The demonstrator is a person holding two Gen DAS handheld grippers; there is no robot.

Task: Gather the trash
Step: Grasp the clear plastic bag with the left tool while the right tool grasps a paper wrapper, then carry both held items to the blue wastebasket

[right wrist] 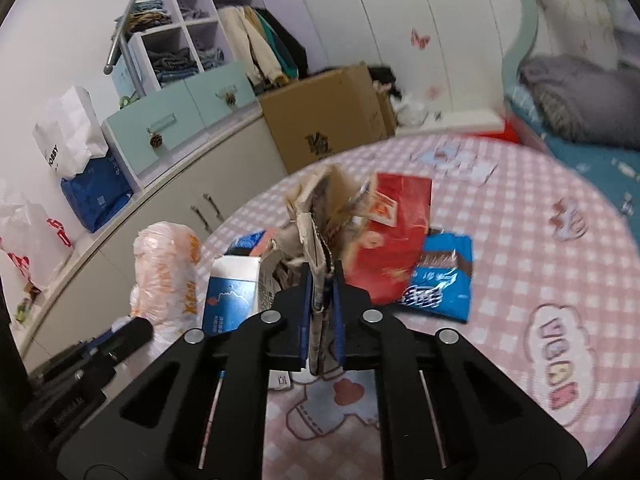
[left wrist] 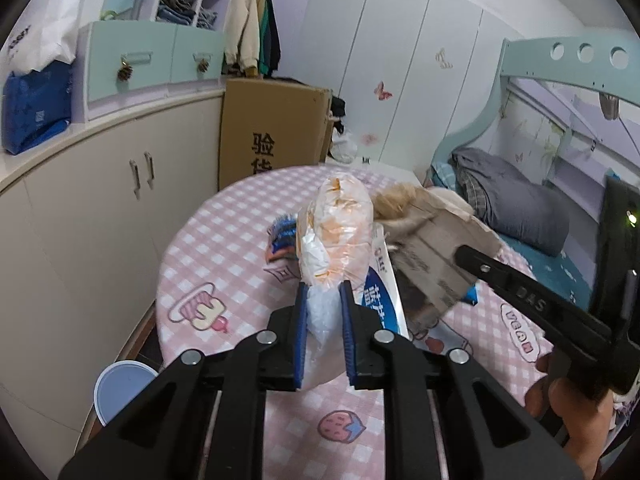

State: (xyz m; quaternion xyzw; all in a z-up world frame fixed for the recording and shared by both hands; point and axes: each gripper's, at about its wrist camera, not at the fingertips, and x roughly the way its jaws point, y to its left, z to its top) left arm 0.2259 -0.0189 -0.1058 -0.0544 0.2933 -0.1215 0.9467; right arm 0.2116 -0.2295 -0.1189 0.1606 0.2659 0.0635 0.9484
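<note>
Two hand-held grippers gripped trash over the worktop (left wrist: pixel 224 240). Left hand-held gripper (left wrist: pixel 325 292) clenched a bag (left wrist: pixel 340 220); right hand-held gripper (right wrist: pixel 322 276) pinched cardboard (right wrist: pixel 316 216), seemingly to lift both away.

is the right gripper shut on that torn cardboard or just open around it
Shut on it. In the right wrist view the right gripper has both blue pads pressed flat against the folded cardboard piece, which stands up between them with no gap.

On the table (right wrist: pixel 520 240): one orange-printed plastic bag (right wrist: pixel 168 264), one flattened cardboard piece (right wrist: pixel 320 216), one red packet (right wrist: pixel 396 240), one blue snack wrapper (right wrist: pixel 440 280), one blue-and-white carton (right wrist: pixel 230 292). Upper left of the frame: two mint drawers (right wrist: pixel 176 124). Centre top: one cardboard box (right wrist: pixel 332 116).
</note>
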